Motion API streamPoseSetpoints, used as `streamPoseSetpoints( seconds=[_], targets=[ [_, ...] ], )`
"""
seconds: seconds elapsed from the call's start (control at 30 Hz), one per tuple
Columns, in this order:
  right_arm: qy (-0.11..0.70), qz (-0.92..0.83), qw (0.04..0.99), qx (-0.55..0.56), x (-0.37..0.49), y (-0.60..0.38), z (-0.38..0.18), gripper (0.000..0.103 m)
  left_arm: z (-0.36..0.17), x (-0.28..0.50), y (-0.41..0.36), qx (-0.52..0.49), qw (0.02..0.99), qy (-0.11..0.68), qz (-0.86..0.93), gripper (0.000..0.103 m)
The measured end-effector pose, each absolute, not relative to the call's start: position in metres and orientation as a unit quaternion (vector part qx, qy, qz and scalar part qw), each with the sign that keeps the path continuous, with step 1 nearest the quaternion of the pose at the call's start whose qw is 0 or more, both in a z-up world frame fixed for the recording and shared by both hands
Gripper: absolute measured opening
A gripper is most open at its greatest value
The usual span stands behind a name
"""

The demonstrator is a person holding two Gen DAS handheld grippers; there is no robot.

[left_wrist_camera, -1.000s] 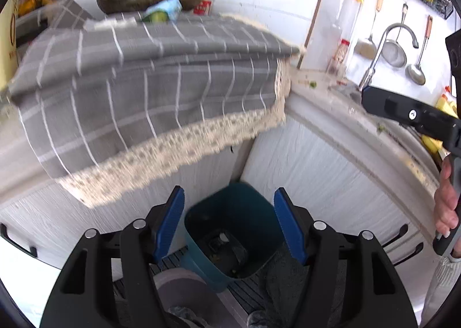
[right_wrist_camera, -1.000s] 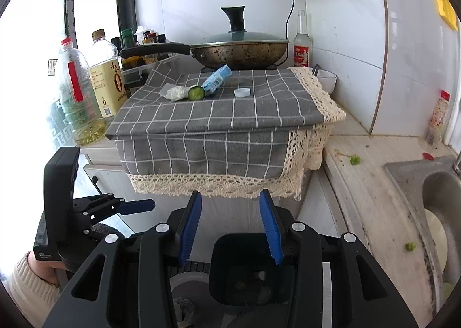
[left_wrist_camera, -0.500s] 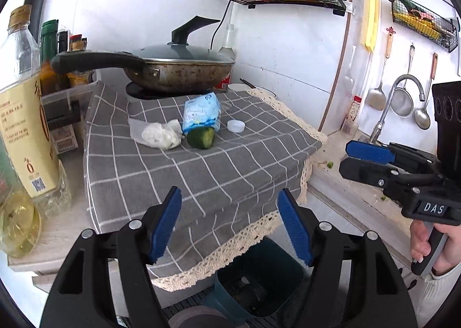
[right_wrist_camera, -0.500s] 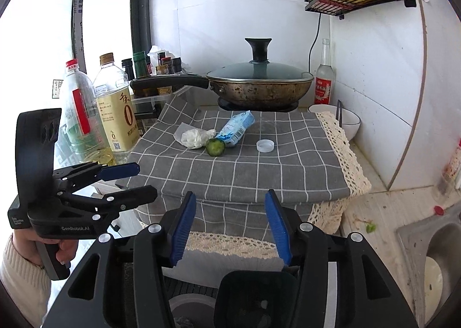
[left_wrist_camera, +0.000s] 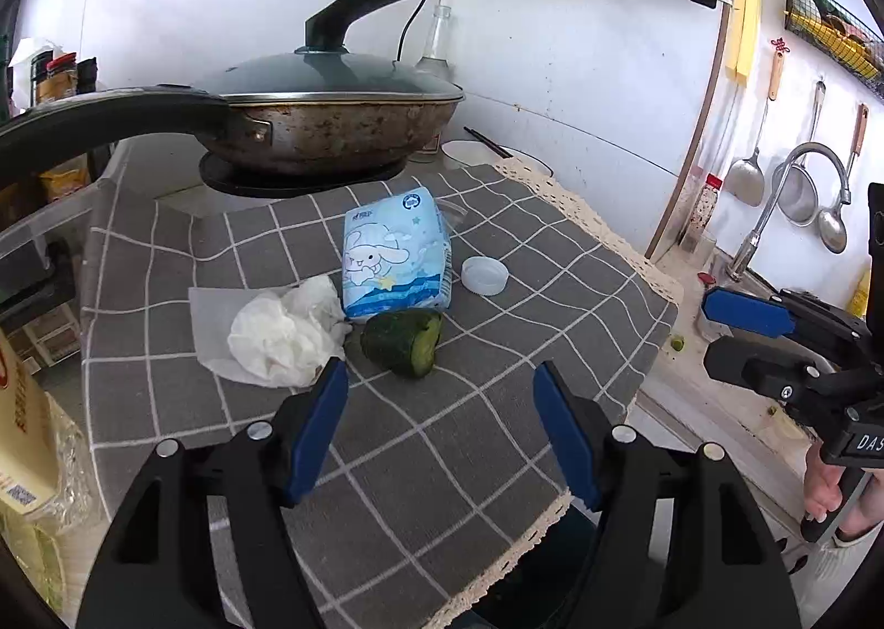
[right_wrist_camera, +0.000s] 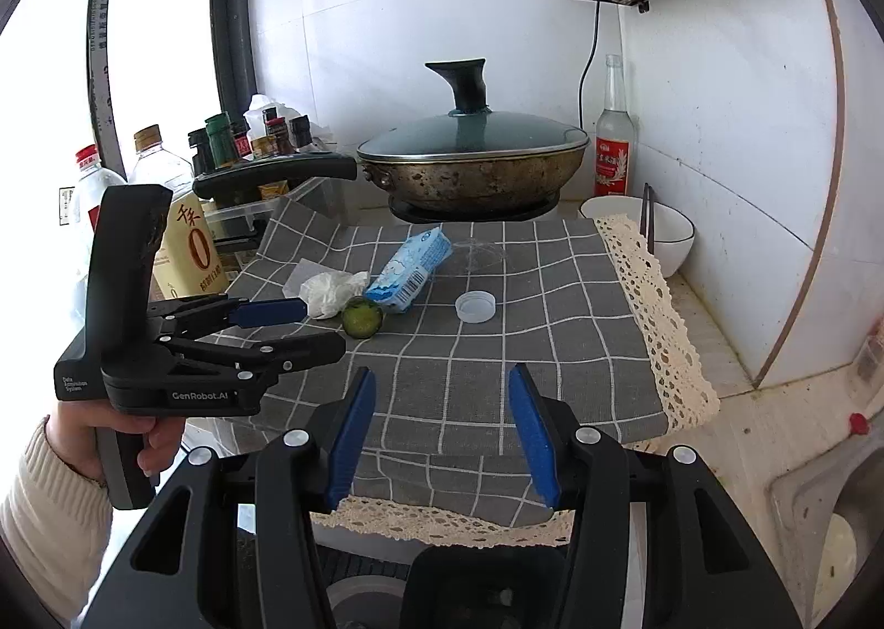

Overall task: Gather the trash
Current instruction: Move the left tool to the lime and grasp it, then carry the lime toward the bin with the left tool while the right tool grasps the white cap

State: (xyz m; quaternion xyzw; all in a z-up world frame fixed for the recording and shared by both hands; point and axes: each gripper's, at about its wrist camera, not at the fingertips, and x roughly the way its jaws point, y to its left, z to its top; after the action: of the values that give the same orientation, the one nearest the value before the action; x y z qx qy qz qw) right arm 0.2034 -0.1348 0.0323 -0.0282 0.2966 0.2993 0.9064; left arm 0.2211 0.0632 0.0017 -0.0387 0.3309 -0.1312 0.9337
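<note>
Both tongs hang over the near edge of a grey checked cloth [left_wrist_camera: 497, 441] spread on the desk, and both stand apart, holding nothing. The left tongs [left_wrist_camera: 439, 413] point at the trash in the middle of the cloth: a crumpled white tissue [left_wrist_camera: 282, 336] on a flat sheet, a green cucumber stub [left_wrist_camera: 403, 342] just to its right, a blue tissue pack [left_wrist_camera: 392, 253] touching the stub from behind, and a white cap [left_wrist_camera: 484, 275] lying apart to the right of the pack. The right tongs [right_wrist_camera: 442, 424] sit farther back, to the right of the left tongs [right_wrist_camera: 315, 325], with the cap [right_wrist_camera: 475, 307] ahead of them. Behind the trash a lidded pan [right_wrist_camera: 469, 170] sits on a burner. A dark bin [right_wrist_camera: 486, 590] shows below the cloth's lace edge, under the right tongs.
</note>
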Motion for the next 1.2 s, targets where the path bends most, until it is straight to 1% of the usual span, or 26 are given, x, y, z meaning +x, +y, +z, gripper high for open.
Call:
streamPoseSetpoints(
  seconds=[0.17,0.27,0.33,0.37,0.4,0.53,0.6,0.83,1.2],
  targets=[
    [0.308,0.303,0.902,-0.022,0.226,-0.133,0.022,0.051,-0.009,0.253,0.071,-0.068,0.921,0.357,-0.139,0.072],
    [0.312,0.301,0.901,-0.016,0.241,-0.132,0.019,0.051,-0.013,0.262,0.068,-0.062,0.919,0.366,-0.137,0.072],
    [0.316,0.302,0.899,-0.010,0.251,-0.131,0.017,0.051,-0.013,0.265,0.067,-0.054,0.919,0.366,-0.132,0.068],
    [0.317,0.304,0.898,-0.007,0.256,-0.129,0.016,0.051,-0.013,0.267,0.067,-0.052,0.920,0.367,-0.129,0.057],
    [0.319,0.306,0.897,-0.005,0.261,-0.128,0.016,0.051,-0.014,0.268,0.068,-0.049,0.920,0.369,-0.126,0.039],
    [0.325,0.307,0.894,-0.015,0.280,-0.114,0.011,0.051,-0.017,0.270,0.071,-0.046,0.920,0.367,-0.127,0.038],
    [0.333,0.304,0.892,-0.023,0.291,-0.107,0.006,0.051,-0.017,0.267,0.074,-0.051,0.921,0.364,-0.128,0.034],
    [0.346,0.307,0.886,-0.041,0.310,-0.084,-0.010,0.051,-0.012,0.254,0.083,-0.057,0.927,0.350,-0.127,0.033],
    [0.352,0.275,0.891,-0.087,0.328,-0.053,-0.019,0.050,-0.002,0.237,0.094,-0.082,0.932,0.327,-0.133,0.033]
  ],
)
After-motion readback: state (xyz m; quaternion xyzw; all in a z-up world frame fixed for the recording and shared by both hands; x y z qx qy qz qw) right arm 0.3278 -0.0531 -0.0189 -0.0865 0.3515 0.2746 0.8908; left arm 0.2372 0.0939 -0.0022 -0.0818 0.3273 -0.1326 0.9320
